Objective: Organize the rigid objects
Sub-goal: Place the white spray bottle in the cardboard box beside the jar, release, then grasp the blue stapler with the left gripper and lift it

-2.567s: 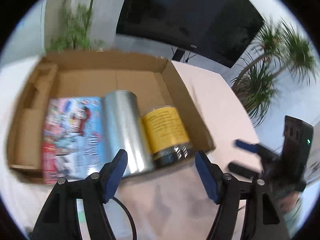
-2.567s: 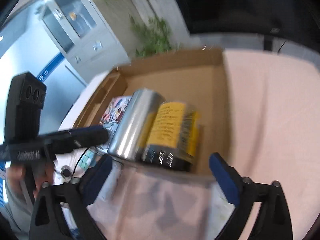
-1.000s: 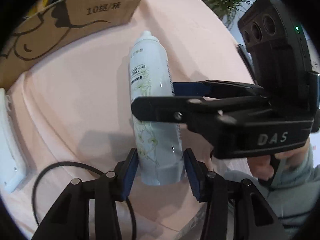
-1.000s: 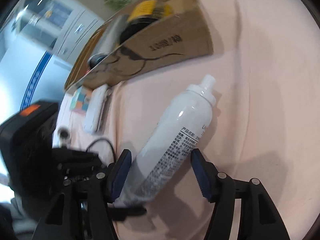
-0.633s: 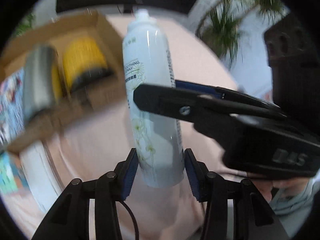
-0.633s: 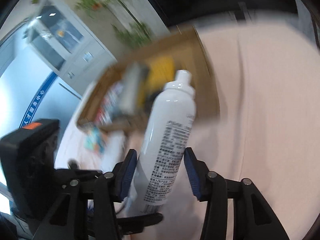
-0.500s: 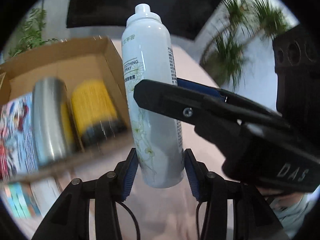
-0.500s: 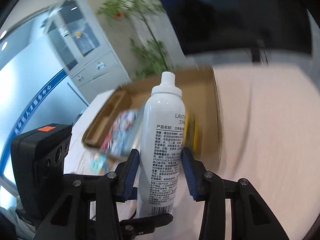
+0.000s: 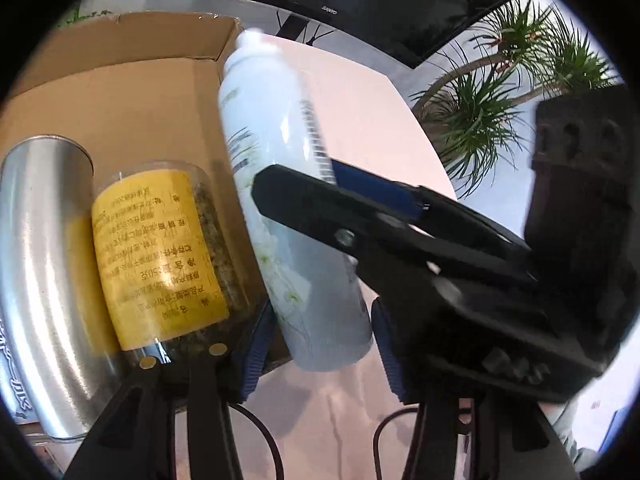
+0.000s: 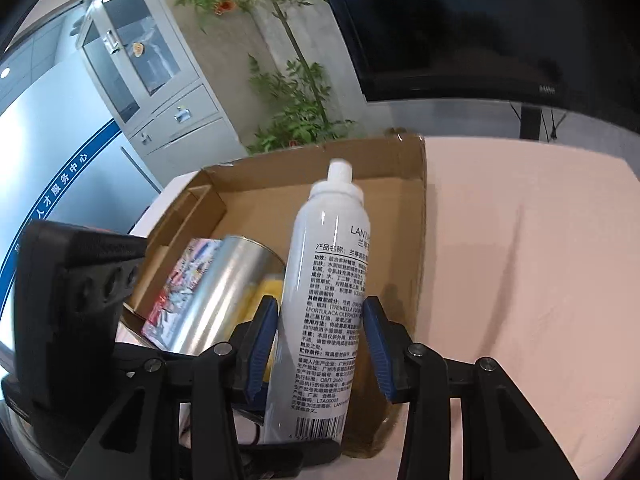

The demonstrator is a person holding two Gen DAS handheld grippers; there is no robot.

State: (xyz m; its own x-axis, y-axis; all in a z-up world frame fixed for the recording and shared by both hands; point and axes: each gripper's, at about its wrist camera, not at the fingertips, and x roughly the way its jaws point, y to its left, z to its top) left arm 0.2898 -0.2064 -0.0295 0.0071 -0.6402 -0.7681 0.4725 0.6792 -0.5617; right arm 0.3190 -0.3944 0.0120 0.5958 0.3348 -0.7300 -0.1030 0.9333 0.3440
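A white spray bottle (image 9: 288,216) (image 10: 326,304) is held in the air by both grippers, its cap pointing away over the right side of an open cardboard box (image 9: 132,80) (image 10: 416,216). My left gripper (image 9: 320,344) is shut on its lower end. My right gripper (image 10: 320,340) is shut on its body and crosses in front in the left wrist view. In the box lie a yellow-labelled jar (image 9: 160,256) (image 10: 266,292), a silver can (image 9: 36,260) (image 10: 224,292) and a colourful packet (image 10: 180,276).
The box stands on a table with a pink cloth (image 9: 360,92) (image 10: 520,248). Black cables (image 9: 260,440) lie near the front edge. A dark monitor (image 10: 460,28) and potted plants (image 9: 500,92) stand behind the table.
Both grippers closed on the bottle lying on the cloth, lifted it and carried it to the box. Since half a second ago it has come closer over the box's right side.
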